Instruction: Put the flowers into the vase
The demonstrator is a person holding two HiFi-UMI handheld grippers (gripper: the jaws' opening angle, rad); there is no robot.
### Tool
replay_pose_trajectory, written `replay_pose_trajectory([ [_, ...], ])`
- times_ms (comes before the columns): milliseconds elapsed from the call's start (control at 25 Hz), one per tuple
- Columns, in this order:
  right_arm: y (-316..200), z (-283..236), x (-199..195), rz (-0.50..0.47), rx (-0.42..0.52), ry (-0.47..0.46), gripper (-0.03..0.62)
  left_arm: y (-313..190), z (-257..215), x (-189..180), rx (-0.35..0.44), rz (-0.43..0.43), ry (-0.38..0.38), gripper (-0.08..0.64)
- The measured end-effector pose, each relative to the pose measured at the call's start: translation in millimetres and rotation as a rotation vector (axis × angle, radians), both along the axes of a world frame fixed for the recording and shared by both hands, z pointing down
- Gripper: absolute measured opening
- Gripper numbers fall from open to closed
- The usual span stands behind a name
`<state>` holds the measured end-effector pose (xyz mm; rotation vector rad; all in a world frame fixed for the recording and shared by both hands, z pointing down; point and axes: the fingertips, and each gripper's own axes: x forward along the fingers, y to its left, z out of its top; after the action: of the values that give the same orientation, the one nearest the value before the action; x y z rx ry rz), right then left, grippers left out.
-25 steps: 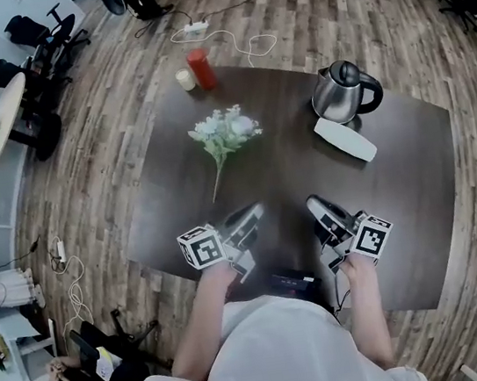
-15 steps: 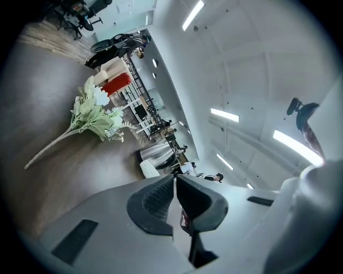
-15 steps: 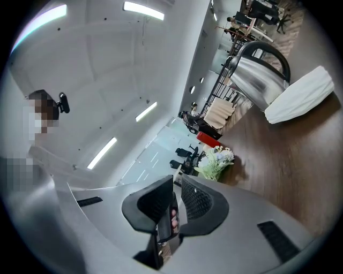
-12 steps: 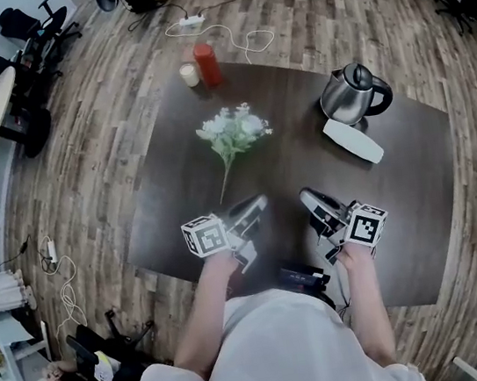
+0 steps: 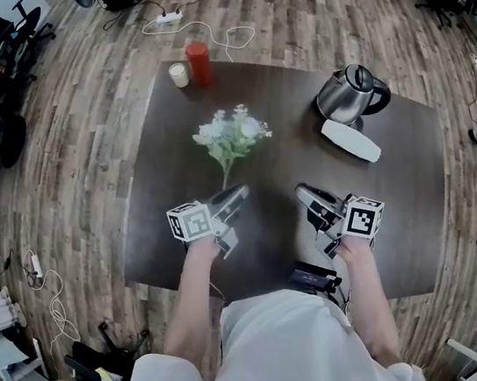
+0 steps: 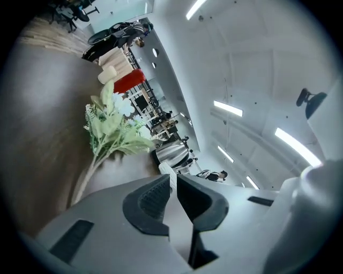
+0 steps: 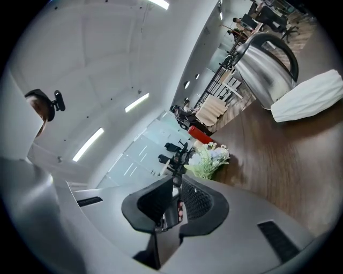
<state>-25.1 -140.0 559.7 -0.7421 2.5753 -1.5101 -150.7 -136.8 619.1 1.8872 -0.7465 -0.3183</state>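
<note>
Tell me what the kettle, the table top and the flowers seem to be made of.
The kettle: polished metal, probably stainless steel, given its mirror-like reflections; its black handle looks plastic. The table top: dark, matt, wood-grain surface; solid wood or laminate is unclear. The flowers: pale blooms and green leaves, possibly artificial fabric, but real ones cannot be ruled out.
</note>
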Motion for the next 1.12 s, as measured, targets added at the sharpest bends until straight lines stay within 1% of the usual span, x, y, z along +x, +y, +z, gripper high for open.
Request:
replay_pose_trajectory([
  [40,-2,1,-1,0.004,-0.005,0.005,0.025,-5,4,-6,-0.004,0.000,-0.008,0.023],
  [80,-3,0,-2,0.007,-0.009,0.009,0.025,-9,8,-13,-0.008,0.000,-0.017,0.043],
  [120,-5,0,-3,0.009,-0.010,0.013,0.025,-14,12,-19,-0.012,0.001,-0.027,0.093],
  [160,-6,0,-4,0.009,-0.012,0.017,0.025,-19,16,-25,-0.018,0.001,-0.039,0.123],
  [280,-9,1,-8,0.004,-0.019,0.031,0.025,-33,33,-44,-0.044,0.001,-0.095,0.155],
  [360,-10,3,-11,0.000,-0.026,0.039,0.025,-42,38,-51,-0.061,0.006,-0.115,0.177],
  [520,-10,7,-12,-0.005,-0.036,0.051,0.025,-51,60,-55,-0.120,0.056,-0.167,0.213],
  [600,-10,9,-11,-0.005,-0.040,0.056,0.025,-53,73,-53,-0.162,0.088,-0.179,0.222],
  [680,-10,12,-9,-0.006,-0.043,0.063,0.026,-57,84,-51,-0.196,0.102,-0.167,0.222],
  [880,-9,15,-6,-0.002,-0.047,0.066,0.026,-67,98,-42,-0.251,0.149,-0.150,0.222],
  [1040,-8,14,-5,0.005,-0.047,0.063,0.025,-76,104,-40,-0.326,0.156,-0.130,0.219],
  [1120,-9,15,-4,0.006,-0.048,0.060,0.025,-81,108,-39,-0.346,0.147,-0.121,0.171],
])
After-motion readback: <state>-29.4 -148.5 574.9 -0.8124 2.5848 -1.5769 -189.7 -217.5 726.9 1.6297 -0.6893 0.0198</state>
